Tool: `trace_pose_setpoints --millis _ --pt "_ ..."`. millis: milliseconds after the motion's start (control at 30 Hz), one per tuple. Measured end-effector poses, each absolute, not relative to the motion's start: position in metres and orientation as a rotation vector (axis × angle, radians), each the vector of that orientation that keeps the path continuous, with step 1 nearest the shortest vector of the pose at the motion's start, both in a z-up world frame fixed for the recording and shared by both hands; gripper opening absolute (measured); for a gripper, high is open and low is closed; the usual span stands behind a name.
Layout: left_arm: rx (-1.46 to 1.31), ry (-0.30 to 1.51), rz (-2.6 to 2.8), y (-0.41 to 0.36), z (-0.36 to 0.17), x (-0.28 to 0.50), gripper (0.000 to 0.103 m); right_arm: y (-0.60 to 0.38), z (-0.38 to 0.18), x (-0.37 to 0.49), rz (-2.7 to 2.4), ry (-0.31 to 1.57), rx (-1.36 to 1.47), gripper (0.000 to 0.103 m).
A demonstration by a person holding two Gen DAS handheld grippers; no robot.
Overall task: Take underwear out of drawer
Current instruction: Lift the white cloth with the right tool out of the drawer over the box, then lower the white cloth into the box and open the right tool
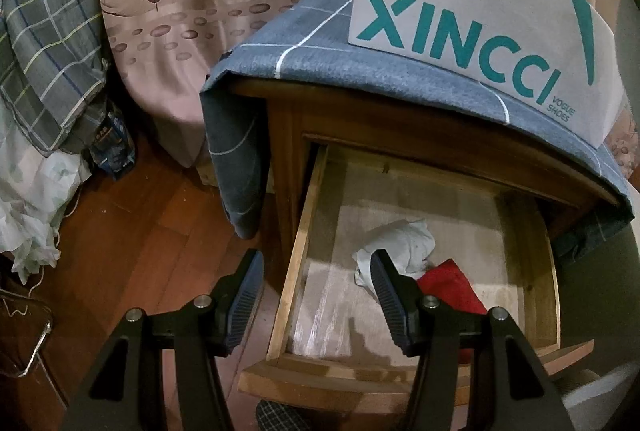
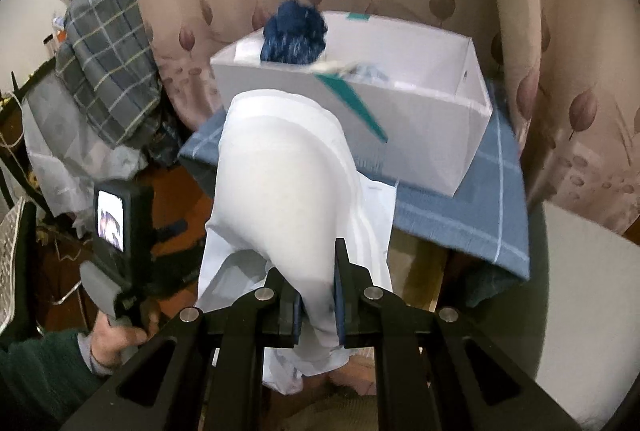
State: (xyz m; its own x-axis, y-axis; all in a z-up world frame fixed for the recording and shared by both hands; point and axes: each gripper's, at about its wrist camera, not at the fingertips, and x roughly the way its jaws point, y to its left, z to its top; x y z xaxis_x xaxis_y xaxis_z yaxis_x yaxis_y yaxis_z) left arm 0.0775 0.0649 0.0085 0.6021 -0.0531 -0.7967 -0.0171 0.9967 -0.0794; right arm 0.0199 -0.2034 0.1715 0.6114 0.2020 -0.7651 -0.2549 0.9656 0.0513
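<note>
The right gripper [image 2: 316,295] fingers clamp the white underwear [image 2: 288,167], apparently clear of the drawer [image 1: 296,251], with the shoebox [image 2: 440,135] at one o'clock; the left gripper [image 1: 316,291] fingers stand half-open, empty.

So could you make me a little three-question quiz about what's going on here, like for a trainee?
1. True or false: the right tongs are shut on a white garment.
2. What colour is the item beside the white cloth left in the drawer?
A. red B. green C. yellow
3. What stands on the blue cloth on top of the cabinet?

Key
1. True.
2. A: the red item.
3. A white box, open, with a dark blue item at its rim.
</note>
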Motion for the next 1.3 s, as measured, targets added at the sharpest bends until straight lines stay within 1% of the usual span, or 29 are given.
trace_pose_setpoints --millis 267,467,600,767,900,1067,1167,1300 --pt "-0.085 0.922 -0.024 0.065 0.009 0.077 0.057 -0.218 0.233 0.052 0.215 0.758 -0.011 0.011" --pt "-0.088 0.923 -0.026 0.066 0.011 0.078 0.057 -0.229 0.293 0.095 0.149 0.643 0.024 0.011" --pt "-0.087 0.924 -0.025 0.066 0.011 0.079 0.057 -0.228 0.324 0.125 0.101 0.579 0.026 0.011" --pt "-0.086 0.924 -0.024 0.066 0.010 0.079 0.057 -0.226 0.341 0.160 0.040 0.540 0.016 0.011" --pt "-0.089 0.924 -0.027 0.065 0.010 0.078 0.057 -0.225 0.328 0.189 -0.015 0.570 -0.014 0.011" --pt "-0.082 0.922 -0.032 0.064 0.010 0.078 0.057 -0.222 0.265 0.227 -0.039 0.744 -0.085 0.011" --pt "-0.076 0.917 -0.033 0.063 0.010 0.077 0.057 -0.221 0.231 0.237 -0.040 0.817 -0.096 0.011" --pt "-0.079 0.916 -0.034 0.063 0.010 0.077 0.057 -0.220 0.203 0.243 -0.046 0.862 -0.103 0.012"
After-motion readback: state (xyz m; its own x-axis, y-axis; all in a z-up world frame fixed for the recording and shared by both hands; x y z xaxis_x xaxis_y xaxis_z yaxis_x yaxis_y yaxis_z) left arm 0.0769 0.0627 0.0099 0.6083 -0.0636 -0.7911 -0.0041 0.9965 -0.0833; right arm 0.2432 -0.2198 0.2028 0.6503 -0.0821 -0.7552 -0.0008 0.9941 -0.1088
